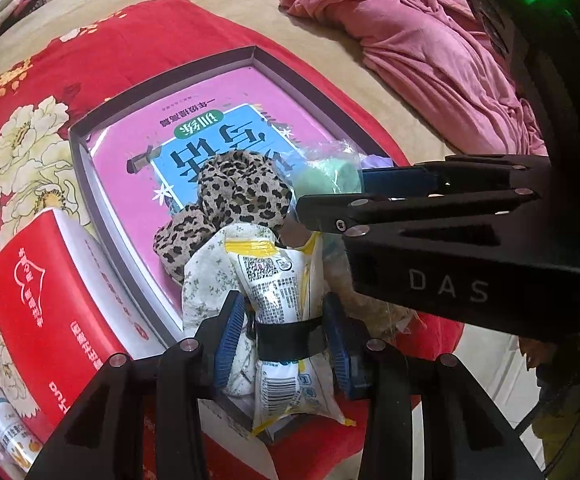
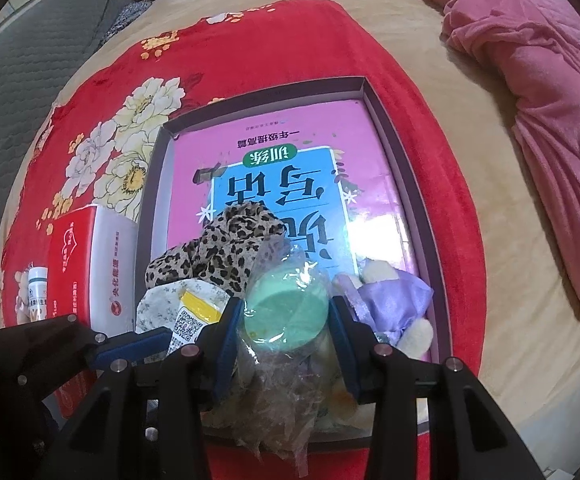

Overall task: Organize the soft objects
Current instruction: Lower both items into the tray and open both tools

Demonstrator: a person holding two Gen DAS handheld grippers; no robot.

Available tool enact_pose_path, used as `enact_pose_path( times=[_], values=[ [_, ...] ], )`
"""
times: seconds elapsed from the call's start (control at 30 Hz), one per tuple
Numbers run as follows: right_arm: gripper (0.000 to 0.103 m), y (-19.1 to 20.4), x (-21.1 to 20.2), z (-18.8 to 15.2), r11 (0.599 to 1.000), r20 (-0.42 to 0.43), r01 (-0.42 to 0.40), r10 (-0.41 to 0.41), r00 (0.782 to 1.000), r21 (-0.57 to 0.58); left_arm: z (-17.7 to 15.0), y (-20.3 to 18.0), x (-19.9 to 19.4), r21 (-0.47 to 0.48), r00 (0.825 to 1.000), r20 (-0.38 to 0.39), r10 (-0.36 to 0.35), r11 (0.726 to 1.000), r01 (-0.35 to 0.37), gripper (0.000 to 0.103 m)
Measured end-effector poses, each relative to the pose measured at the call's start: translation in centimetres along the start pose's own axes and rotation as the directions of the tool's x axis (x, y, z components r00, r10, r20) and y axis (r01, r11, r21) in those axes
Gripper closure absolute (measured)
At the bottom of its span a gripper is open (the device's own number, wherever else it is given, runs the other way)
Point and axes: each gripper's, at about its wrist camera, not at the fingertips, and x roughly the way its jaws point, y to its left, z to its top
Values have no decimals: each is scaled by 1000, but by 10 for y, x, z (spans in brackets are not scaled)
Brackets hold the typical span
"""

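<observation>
A shallow grey box [image 1: 170, 68] [image 2: 422, 208] lies on a red flowered blanket, with a pink and blue book [image 1: 210, 120] [image 2: 290, 168] flat in it. At its near end lie a leopard-print cloth [image 1: 242, 192] [image 2: 226, 248], a white floral cloth [image 1: 202, 280] [image 2: 158, 304] and a lilac plush toy [image 2: 390, 296]. My left gripper [image 1: 284, 336] is shut on a yellow and white snack packet [image 1: 278, 288] [image 2: 190, 320]. My right gripper [image 2: 286, 336] [image 1: 330, 200] is shut on a clear bag of green sponge puffs [image 2: 286, 312] [image 1: 326, 172].
A red tissue box [image 1: 46, 300] [image 2: 74, 272] and a small white bottle [image 1: 6, 424] [image 2: 36, 292] lie left of the grey box. A rumpled pink quilt [image 1: 430, 48] [image 2: 530, 80] lies on the beige bed at the right. Grey padding [image 2: 30, 60] is at the far left.
</observation>
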Motion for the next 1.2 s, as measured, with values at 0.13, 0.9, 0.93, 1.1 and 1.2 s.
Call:
enact_pose_path(
  times=[0.13, 0.9, 0.93, 1.1, 1.2],
  values=[
    [59, -4, 3, 3, 1000, -10, 5, -5, 1000, 14, 5, 1, 3, -1, 1000, 3, 4, 1000, -4, 61],
    [52, -24, -28, -2, 996, 77, 47, -53, 996, 77, 8, 3, 4, -32, 1000, 11, 6, 999, -6, 61],
    [52, -25, -29, -3, 996, 78, 48, -54, 995, 80, 8, 2, 3, -34, 1000, 10, 7, 999, -6, 61],
    [51, -29, -36, -10, 994, 85, 54, -62, 994, 94, 9, 0, -2, -37, 1000, 15, 15, 999, -14, 61],
    [49, -31, -41, -12, 993, 92, 61, -70, 993, 99, 10, -2, -6, -34, 999, 18, 36, 999, -36, 59]
  ],
)
